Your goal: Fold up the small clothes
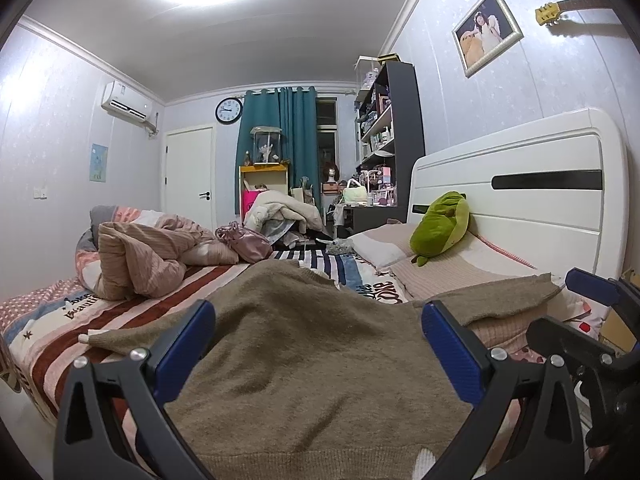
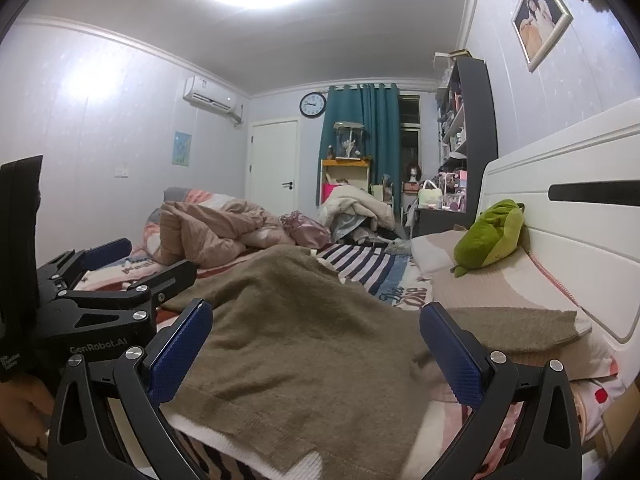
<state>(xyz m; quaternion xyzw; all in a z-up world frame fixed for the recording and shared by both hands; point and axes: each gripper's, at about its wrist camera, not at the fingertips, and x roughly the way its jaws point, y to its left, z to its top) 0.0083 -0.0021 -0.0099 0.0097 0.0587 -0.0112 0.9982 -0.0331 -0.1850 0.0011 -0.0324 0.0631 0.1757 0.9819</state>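
Observation:
A brown knit sweater [image 1: 312, 360] [image 2: 304, 332] with white hem and cuffs lies spread on the striped bedsheet [image 1: 52, 344]. One sleeve [image 1: 120, 334] stretches left and the other sleeve [image 1: 496, 298] lies over the pillows on the right. My left gripper [image 1: 320, 344] is open, low over the sweater's body near the hem, its blue pads [image 1: 188, 348] standing wide apart. My right gripper [image 2: 318, 352] is open too, over the sweater's right half. Each gripper shows in the other's view: the right gripper [image 1: 576, 312] at the far right, the left gripper [image 2: 140, 264] at the left, both open and holding nothing.
A green plush toy [image 1: 440, 224] [image 2: 492, 232] leans on the white headboard [image 1: 520, 184] above the pillows [image 1: 384, 246]. A crumpled pink quilt [image 1: 140, 256] and a pink bag [image 1: 244, 242] lie at the bed's far left. A person's hand [image 2: 20, 408] shows at the lower left.

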